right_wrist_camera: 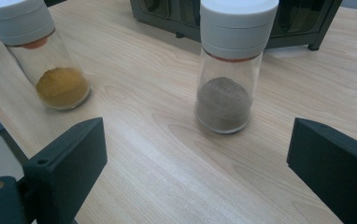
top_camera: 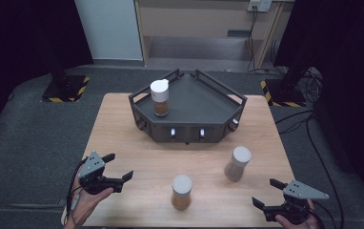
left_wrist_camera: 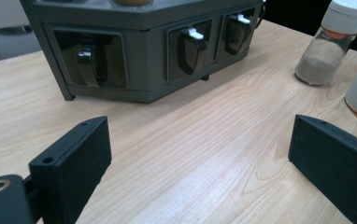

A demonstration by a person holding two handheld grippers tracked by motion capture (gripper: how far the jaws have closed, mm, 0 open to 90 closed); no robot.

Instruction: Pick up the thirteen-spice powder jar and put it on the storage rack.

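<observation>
A dark grey corner rack [top_camera: 204, 102] stands at the back middle of the wooden table [top_camera: 123, 138]; one white-capped spice jar [top_camera: 160, 97] with brown powder stands on its shelf at the left. Two more white-capped jars stand on the table: an orange-powder jar [top_camera: 181, 192] near the front, and a grey-powder jar [top_camera: 237, 163] to its right. My left gripper [top_camera: 121, 166] hovers open at the front left, nothing between its jaws. My right gripper [top_camera: 267, 192] is open at the front right, facing the grey-powder jar [right_wrist_camera: 225, 70] and the orange-powder jar [right_wrist_camera: 46, 65].
The rack's front face [left_wrist_camera: 134, 51] carries dark hook recesses with white clips. Dark stand bases with yellow-black tape [top_camera: 65, 88] sit on the grey floor beyond the table. Cables trail on the floor at the right [top_camera: 308, 124].
</observation>
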